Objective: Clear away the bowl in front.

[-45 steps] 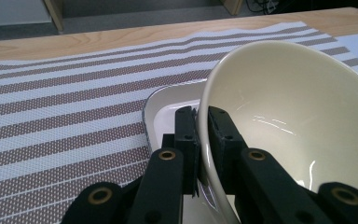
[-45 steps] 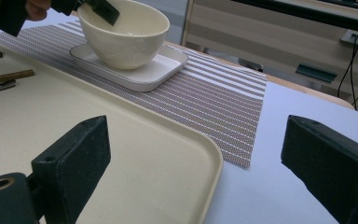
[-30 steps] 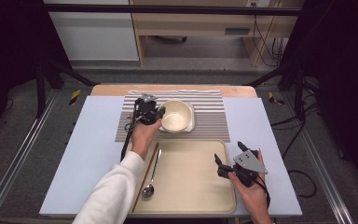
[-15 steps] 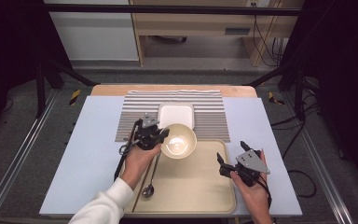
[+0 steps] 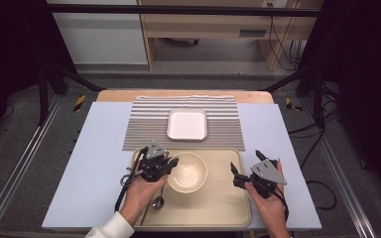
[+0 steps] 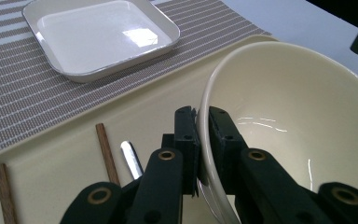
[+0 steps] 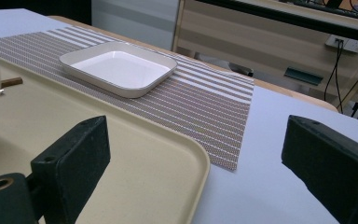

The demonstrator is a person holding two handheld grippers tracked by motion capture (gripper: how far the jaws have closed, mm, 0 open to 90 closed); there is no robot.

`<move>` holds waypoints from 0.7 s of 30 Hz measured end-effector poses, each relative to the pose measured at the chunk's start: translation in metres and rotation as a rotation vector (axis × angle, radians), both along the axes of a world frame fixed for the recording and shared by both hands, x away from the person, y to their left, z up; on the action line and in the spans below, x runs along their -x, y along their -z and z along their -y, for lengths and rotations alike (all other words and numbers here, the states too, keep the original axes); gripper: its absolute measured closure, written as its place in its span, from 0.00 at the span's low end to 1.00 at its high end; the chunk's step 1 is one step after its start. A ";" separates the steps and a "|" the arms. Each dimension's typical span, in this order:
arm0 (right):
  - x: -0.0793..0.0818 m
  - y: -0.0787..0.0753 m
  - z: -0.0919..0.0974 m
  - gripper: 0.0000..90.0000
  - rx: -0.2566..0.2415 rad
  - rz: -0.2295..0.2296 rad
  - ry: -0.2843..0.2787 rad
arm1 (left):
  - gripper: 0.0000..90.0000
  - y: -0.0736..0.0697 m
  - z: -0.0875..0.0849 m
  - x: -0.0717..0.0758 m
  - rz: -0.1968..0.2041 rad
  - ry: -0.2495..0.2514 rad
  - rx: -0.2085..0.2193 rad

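A cream bowl (image 5: 187, 172) is over the left half of the cream tray (image 5: 218, 208), and my left gripper (image 5: 170, 163) is shut on its left rim. In the left gripper view the two black jaws pinch the rim of the bowl (image 6: 298, 116), which is tilted; I cannot tell whether it touches the tray. The left gripper (image 6: 203, 119) has one jaw inside the bowl and one outside. My right gripper (image 5: 246, 159) hovers open over the tray's right edge, nothing between its jaws (image 7: 200, 154).
An empty white square plate (image 5: 187, 124) lies on the striped placemat (image 5: 223, 134) behind the tray. A metal spoon (image 5: 158, 202) and brown chopsticks (image 6: 106, 151) lie on the tray under my left hand. A pale blue mat (image 5: 89, 163) covers the table.
The left gripper has lifted the bowl off the white plate and carried it toward the person, over the tray. The right gripper has barely moved.
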State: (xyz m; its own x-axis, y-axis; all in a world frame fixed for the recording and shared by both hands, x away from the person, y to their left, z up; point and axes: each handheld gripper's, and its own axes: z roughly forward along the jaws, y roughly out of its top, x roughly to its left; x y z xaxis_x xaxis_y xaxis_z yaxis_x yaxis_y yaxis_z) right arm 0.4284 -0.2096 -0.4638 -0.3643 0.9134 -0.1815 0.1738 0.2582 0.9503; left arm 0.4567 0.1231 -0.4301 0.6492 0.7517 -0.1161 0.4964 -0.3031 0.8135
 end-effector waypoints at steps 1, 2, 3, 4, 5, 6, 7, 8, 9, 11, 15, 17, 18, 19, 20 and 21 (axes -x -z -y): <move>0.000 0.000 0.000 0.09 0.001 -0.001 0.000 | 0.92 0.001 -0.001 0.003 0.000 -0.003 0.009; 0.000 0.000 0.000 0.09 -0.001 -0.002 0.000 | 0.92 0.001 -0.003 0.005 -0.005 0.004 0.004; 0.000 0.000 0.000 0.09 0.003 -0.001 -0.002 | 0.92 0.002 -0.004 0.007 -0.008 0.005 0.005; 0.000 0.000 0.000 0.09 0.003 -0.001 -0.002 | 0.92 0.003 -0.005 0.010 -0.012 0.006 0.006; 0.000 0.000 -0.001 0.09 0.005 -0.001 -0.002 | 0.92 0.004 -0.005 0.011 -0.014 0.004 0.009; 0.000 0.000 -0.001 0.09 0.005 -0.001 -0.002 | 0.92 0.005 -0.006 0.013 -0.016 0.005 0.010; 0.000 0.000 -0.001 0.09 0.003 -0.004 -0.002 | 0.92 0.005 -0.006 0.014 -0.018 0.011 0.004; 0.000 0.000 -0.001 0.09 0.004 -0.004 -0.002 | 0.92 0.006 -0.007 0.016 -0.020 0.018 -0.001; 0.000 0.000 -0.001 0.09 0.004 -0.004 -0.002 | 0.92 0.007 -0.007 0.018 -0.023 0.024 -0.004; 0.000 0.000 -0.001 0.09 0.005 -0.005 -0.002 | 0.92 0.008 -0.008 0.020 -0.025 0.028 -0.004; 0.000 0.001 -0.001 0.09 0.004 -0.007 -0.003 | 0.92 0.010 -0.009 0.023 -0.030 0.037 -0.008; 0.000 0.001 -0.001 0.09 0.005 -0.008 -0.003 | 0.92 0.010 -0.009 0.025 -0.035 0.041 -0.009; 0.000 0.001 -0.001 0.09 0.005 -0.008 -0.003 | 0.92 0.010 -0.008 0.026 -0.033 0.043 -0.009; 0.000 0.001 -0.001 0.09 0.005 -0.008 -0.003 | 0.92 0.010 -0.008 0.026 -0.032 0.046 -0.012; 0.000 0.001 -0.001 0.09 0.006 -0.009 -0.004 | 0.92 0.010 -0.008 0.027 -0.030 0.049 -0.018; 0.000 0.001 -0.001 0.09 0.007 -0.008 -0.004 | 0.91 0.010 -0.008 0.027 -0.030 0.051 -0.019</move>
State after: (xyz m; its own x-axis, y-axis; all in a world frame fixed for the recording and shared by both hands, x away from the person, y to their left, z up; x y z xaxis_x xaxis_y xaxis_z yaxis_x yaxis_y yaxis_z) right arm 0.4286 -0.2082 -0.4647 -0.3690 0.9109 -0.1849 0.1805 0.2654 0.9471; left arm 0.4294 0.1306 -0.4398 0.6833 0.7199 -0.1218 0.5039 -0.3442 0.7922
